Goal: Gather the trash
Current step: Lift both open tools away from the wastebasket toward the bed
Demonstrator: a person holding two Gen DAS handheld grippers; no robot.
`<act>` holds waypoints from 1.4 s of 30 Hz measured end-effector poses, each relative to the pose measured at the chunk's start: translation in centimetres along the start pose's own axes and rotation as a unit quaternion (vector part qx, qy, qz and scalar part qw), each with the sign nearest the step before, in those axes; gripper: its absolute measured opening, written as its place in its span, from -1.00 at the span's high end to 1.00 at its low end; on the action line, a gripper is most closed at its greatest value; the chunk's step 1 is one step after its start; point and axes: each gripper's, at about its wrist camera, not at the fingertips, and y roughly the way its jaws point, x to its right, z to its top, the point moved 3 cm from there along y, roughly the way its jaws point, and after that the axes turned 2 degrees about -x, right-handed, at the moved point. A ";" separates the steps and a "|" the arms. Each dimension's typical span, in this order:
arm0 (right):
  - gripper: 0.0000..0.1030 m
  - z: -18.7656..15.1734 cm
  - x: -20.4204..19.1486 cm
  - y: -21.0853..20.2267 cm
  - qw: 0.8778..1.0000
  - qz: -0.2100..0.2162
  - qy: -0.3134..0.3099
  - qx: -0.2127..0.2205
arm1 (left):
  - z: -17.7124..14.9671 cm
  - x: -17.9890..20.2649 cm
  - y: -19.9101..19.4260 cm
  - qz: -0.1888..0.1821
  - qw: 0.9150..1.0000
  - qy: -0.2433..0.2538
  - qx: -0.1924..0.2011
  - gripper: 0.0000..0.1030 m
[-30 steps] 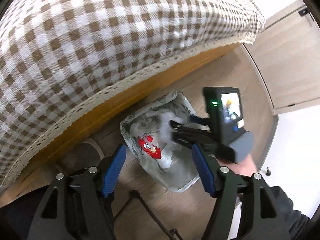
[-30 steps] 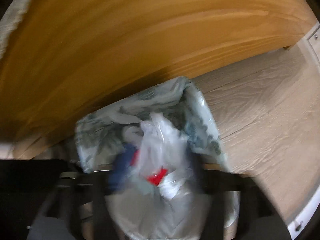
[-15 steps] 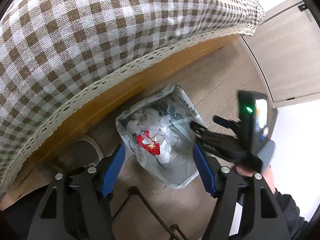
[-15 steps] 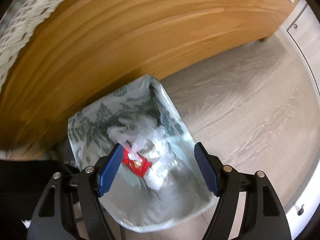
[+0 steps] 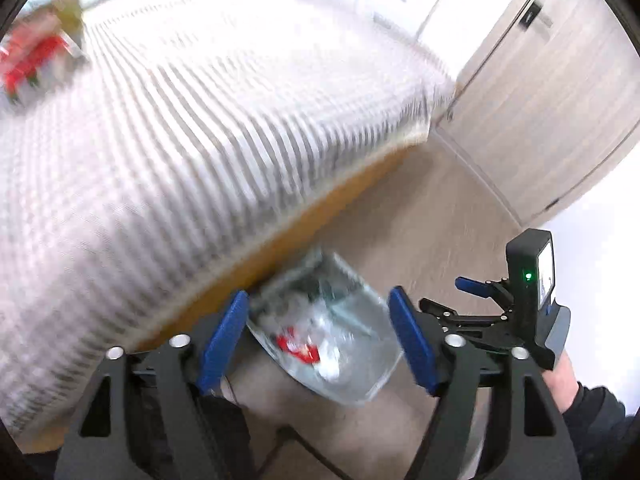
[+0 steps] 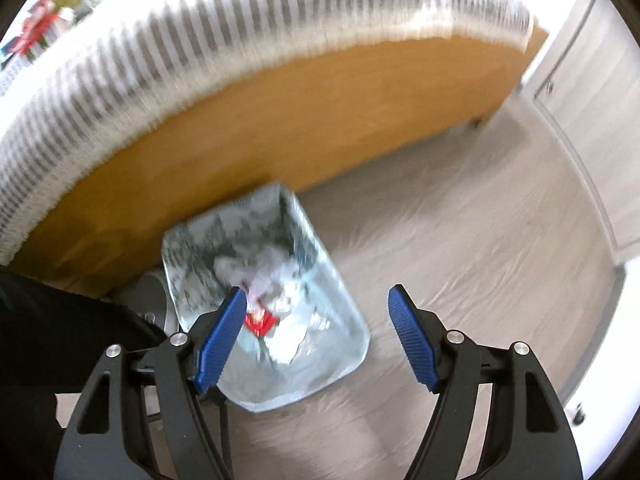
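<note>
A clear bin lined with a leaf-print bag [image 6: 348, 320] stands on the floor against the table's wooden side; it also shows in the left wrist view [image 5: 360, 360]. In it lie white crumpled wrappers [image 6: 280, 276] and a red wrapper [image 6: 260, 322], which also shows in the left wrist view [image 5: 296, 346]. My left gripper [image 5: 320, 340] is open and empty, above the bin. My right gripper [image 6: 316, 340] is open and empty, above the bin's right side; it shows in the left wrist view [image 5: 472, 304] to the right of the bin.
A table under a checked cloth [image 5: 180, 140] overhangs the bin, with a wooden side panel [image 6: 300, 120]. Red and green items [image 5: 32, 60] lie blurred on the far tabletop. Pale cabinet doors [image 5: 552, 100] stand at the right. The floor [image 6: 460, 240] is light wood.
Both grippers have risen and drawn back from the bin, so the tabletop now shows. The plastic wrapper the right gripper held a second ago lies in the bin.
</note>
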 end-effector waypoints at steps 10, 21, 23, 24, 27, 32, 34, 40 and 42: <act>-0.37 7.4 -11.7 -8.6 0.986 0.075 -0.078 0.123 | -2.2 -14.0 -13.1 0.135 0.978 -0.065 0.147 -0.59; -0.37 10.0 -39.1 -9.5 0.940 0.282 -0.162 0.105 | -9.5 -31.2 -22.0 0.236 0.926 -0.226 0.188 -0.59; -0.37 11.4 -43.4 -9.2 0.938 0.288 -0.158 0.106 | -10.1 -32.8 -22.4 0.254 0.921 -0.233 0.181 -0.59; -0.37 12.1 -45.0 -8.9 0.939 0.288 -0.155 0.109 | -10.0 -33.5 -22.8 0.260 0.920 -0.235 0.177 -0.59; -0.36 14.4 -48.4 -7.2 0.948 0.271 -0.130 0.105 | -11.0 -34.7 -23.4 0.270 0.915 -0.244 0.171 -0.59; 0.20 16.7 -50.3 -5.5 0.957 0.213 -0.136 0.142 | -10.7 -35.9 -23.3 0.261 0.915 -0.253 0.177 -0.59; 0.77 16.9 -49.3 -5.5 0.958 0.201 -0.147 0.143 | -10.2 -35.7 -23.0 0.256 0.917 -0.250 0.177 -0.59; 0.89 16.6 -39.3 -6.2 0.959 0.180 -0.171 0.136 | -7.9 -32.9 -21.1 0.247 0.927 -0.220 0.174 -0.59; 0.89 16.6 -36.2 -6.2 0.961 0.156 -0.183 0.136 | -6.9 -31.8 -20.4 0.241 0.932 -0.210 0.174 -0.59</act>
